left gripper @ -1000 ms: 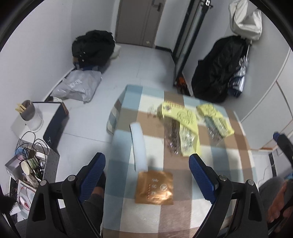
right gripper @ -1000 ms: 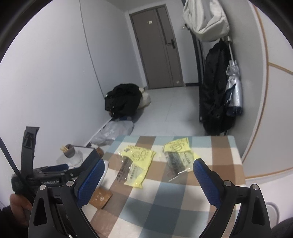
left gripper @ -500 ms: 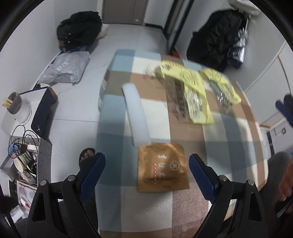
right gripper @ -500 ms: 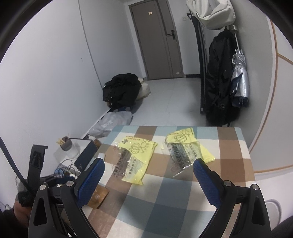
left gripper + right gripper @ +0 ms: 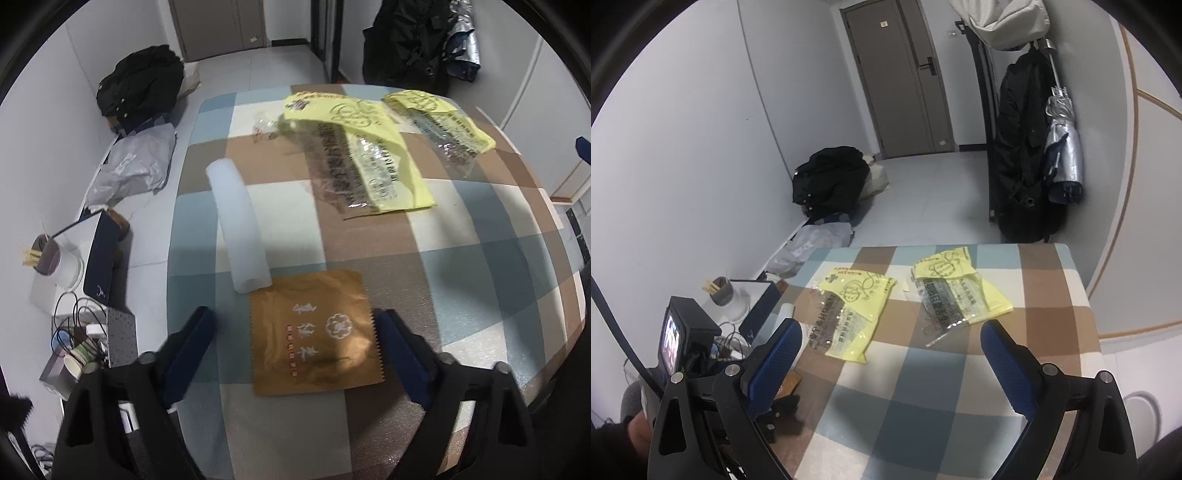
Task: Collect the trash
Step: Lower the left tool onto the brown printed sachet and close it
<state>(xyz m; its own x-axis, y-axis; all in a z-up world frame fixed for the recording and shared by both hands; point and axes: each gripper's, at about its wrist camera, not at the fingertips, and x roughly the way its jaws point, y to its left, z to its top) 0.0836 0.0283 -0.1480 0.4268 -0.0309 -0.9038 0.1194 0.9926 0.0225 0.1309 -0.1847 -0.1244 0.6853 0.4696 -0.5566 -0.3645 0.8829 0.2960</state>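
Four pieces of trash lie on the checked table (image 5: 480,280). Nearest is a flat brown sachet (image 5: 314,332), roughly square, its printed text running near to far, lying between the spread jaws of the left gripper (image 5: 293,325); whether the blue pads touch its edges cannot be told. A white roll (image 5: 238,225) touches the sachet's far left corner, its long axis running away and slightly leftward. Farther off, two yellow wrappers (image 5: 369,147) (image 5: 439,118) lie side by side, each with its long axis slanting from far left to near right. The right gripper (image 5: 890,343) hovers over the table's near part, jaws wide apart and holding nothing, wrappers (image 5: 853,310) (image 5: 956,291) beyond it.
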